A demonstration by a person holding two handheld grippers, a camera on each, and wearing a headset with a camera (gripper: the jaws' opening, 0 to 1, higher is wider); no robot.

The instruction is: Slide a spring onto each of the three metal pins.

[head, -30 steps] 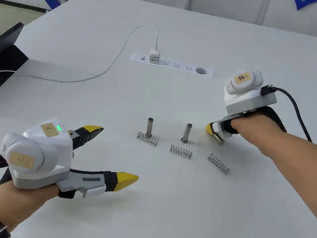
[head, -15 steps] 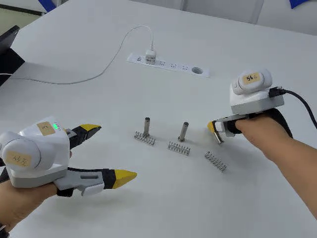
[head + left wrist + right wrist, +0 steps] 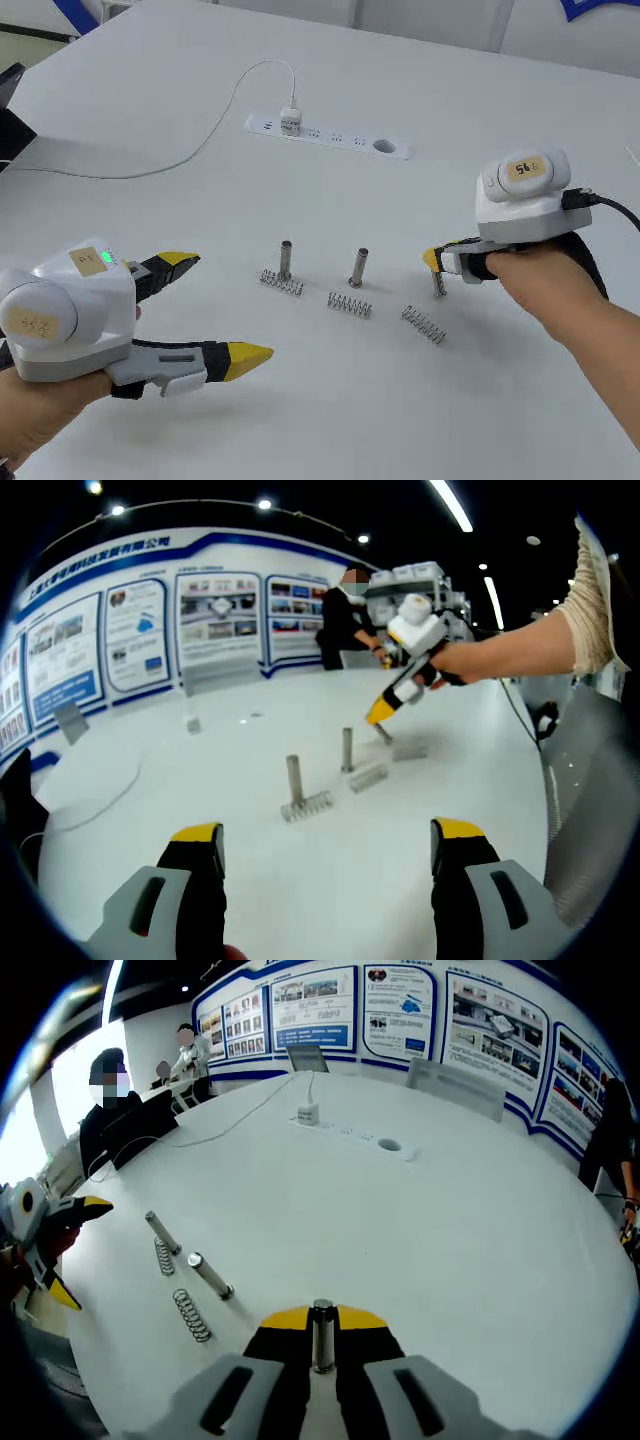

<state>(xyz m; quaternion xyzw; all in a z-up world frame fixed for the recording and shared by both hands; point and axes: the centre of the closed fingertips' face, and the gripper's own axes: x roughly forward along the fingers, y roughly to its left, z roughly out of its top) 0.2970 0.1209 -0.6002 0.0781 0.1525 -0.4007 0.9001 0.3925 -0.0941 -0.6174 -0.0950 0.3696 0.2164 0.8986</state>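
White tabletop (image 3: 480, 110) carries all parts. The first pin (image 3: 285, 257) and the second pin (image 3: 358, 267) stand upright on it, long axes vertical, set apart from each other in a row.

The third pin (image 3: 438, 284) is also close to vertical. Its upper end is clamped between the tips of the right gripper (image 3: 437, 262). Its lower end is at or just above the tabletop; contact cannot be confirmed. In the right gripper view the jaws are drawn in narrowly on this pin, which runs along the jaw gap with its round end face showing at the yellow tips.

Three springs lie flat on the tabletop, long axes horizontal, each angled slightly toward the near right in the head view:
- The first spring (image 3: 282, 283) lies at the foot of the first pin, touching it or just beside it.
- The second spring (image 3: 349, 305) lies near the foot of the second pin, on the near side.
- The third spring (image 3: 424, 324) lies just beside the lower end of the third pin, under the right gripper's tips.

The left gripper (image 3: 215, 306) is at the near left, jaws spread wide with nothing between them, tips pointing toward the row of pins and well apart from every pin and spring.

A power strip (image 3: 330, 137) lies at the far side with a white charger (image 3: 290, 122) plugged into it; a cable (image 3: 200, 150) runs off to the left.
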